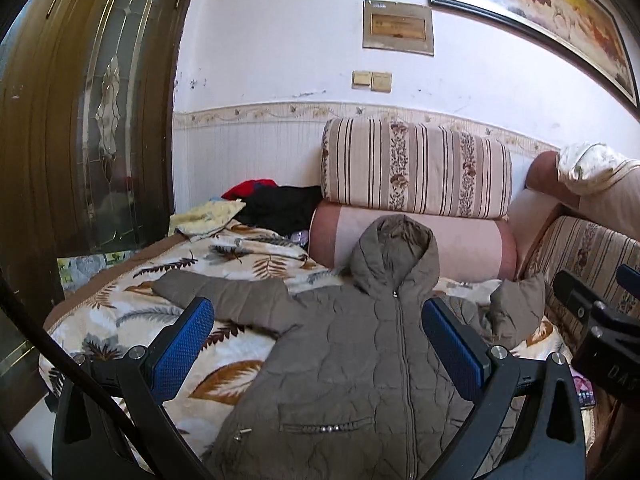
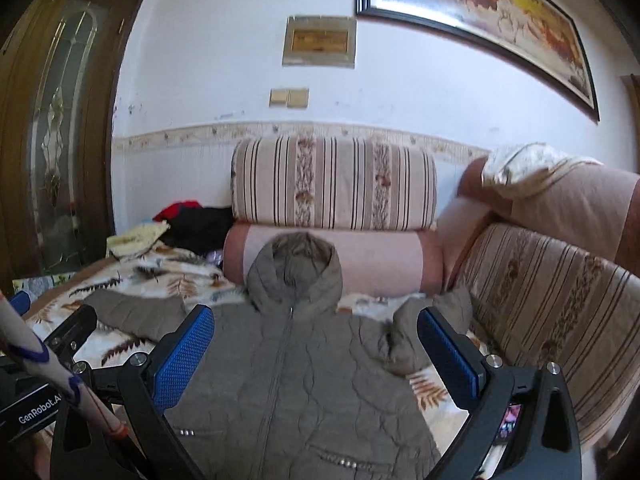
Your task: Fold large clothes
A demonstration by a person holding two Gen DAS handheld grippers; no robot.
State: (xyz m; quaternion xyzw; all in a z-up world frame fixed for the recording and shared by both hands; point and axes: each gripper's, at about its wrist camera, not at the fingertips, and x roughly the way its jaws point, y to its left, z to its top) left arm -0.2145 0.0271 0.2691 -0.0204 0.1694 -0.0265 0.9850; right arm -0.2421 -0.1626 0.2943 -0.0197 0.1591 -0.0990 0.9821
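1. Plainly, a grey-brown hooded jacket (image 1: 352, 344) lay face up on a sofa covered by a leaf-print blanket (image 1: 120, 320), its zip closed and its hood resting against a pink bolster (image 1: 460, 248).
2. One sleeve (image 1: 224, 296) stretched out flat to the left across the blanket, while the other sleeve (image 1: 516, 300) was bunched up near the striped seat back (image 2: 560, 312) on the right.
3. The left claw (image 1: 318, 336) hovered above the jacket's chest with its blue pads (image 1: 184, 340) wide apart, holding nothing.
4. The right claw (image 2: 316, 344) also hung over the jacket, its pads (image 2: 448, 352) spread well apart and empty.
5. A striped cushion (image 1: 416, 168) sat on top of the bolster against the white wall.
6. A heap of red, black and yellow clothes (image 1: 264, 204) lay at the far left end of the sofa, beside a dark wooden door (image 1: 80, 120).
7. A framed painting (image 2: 480, 12) hung on the wall above.
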